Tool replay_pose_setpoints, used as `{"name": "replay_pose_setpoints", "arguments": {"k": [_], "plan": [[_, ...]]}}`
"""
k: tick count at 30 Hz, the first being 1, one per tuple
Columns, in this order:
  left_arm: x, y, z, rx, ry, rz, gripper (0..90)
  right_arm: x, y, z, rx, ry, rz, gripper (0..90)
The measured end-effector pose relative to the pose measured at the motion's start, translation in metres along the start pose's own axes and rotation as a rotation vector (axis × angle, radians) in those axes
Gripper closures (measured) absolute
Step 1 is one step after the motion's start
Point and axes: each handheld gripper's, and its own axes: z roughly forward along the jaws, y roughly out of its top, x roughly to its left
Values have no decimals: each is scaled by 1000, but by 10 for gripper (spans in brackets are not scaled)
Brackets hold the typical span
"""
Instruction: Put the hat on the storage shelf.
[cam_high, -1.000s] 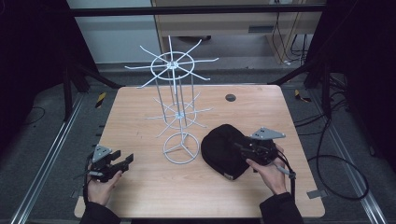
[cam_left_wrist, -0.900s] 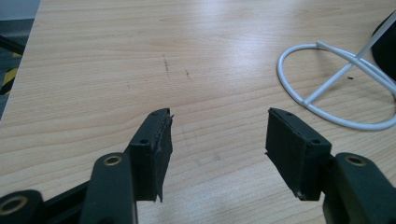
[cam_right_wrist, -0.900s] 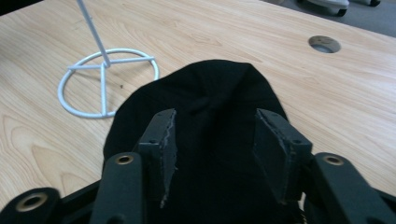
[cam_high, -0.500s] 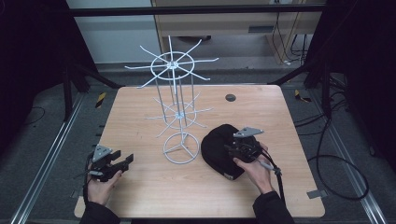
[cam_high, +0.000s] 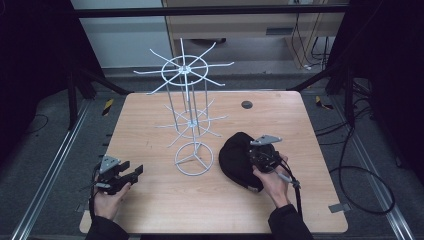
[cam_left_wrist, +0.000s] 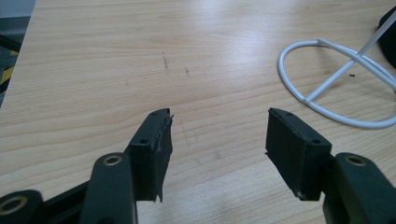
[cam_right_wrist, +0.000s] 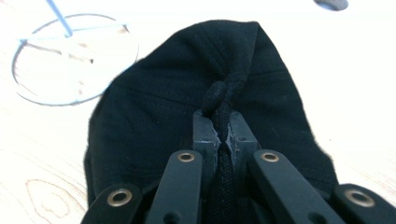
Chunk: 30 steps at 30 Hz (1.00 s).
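A black cap (cam_high: 235, 159) (cam_right_wrist: 187, 98) lies on the wooden table, right of the white wire rack's ring base (cam_high: 193, 159). My right gripper (cam_high: 261, 156) (cam_right_wrist: 223, 129) sits on top of the cap. Its jaws have just been closing and now pinch a ridge of the cap's fabric by the top button (cam_right_wrist: 213, 94). My left gripper (cam_high: 131, 173) (cam_left_wrist: 215, 135) rests near the table's front left corner, jaws wide open over bare wood with nothing between them.
The tall white wire rack (cam_high: 185, 70) with spoke arms stands at the table's middle. Its ring base (cam_left_wrist: 337, 79) lies ahead and right of my left gripper. A small dark disc (cam_high: 246, 104) lies at the far right of the table. Cables trail on the floor at right.
My right gripper moved left over the cap and settled on its crown, and its jaws closed on the fabric. The left gripper stayed where it was.
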Motion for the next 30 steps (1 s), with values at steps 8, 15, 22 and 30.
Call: {"name": "replay_pose_setpoints", "arguments": {"k": [8,15,22,30], "plan": [[0,0,0,-1,-1,0,404,-10,0,-28,-118,39,10,856],[0,-1,0,-2,8,-4,402,-26,-2,-61,-260,47,16,856],[2,-3,2,2,15,-4,380,-45,-8,-82,-360,36,46,855],[2,-4,3,1,14,-5,373,-51,-10,-100,-467,31,47,857]]}}
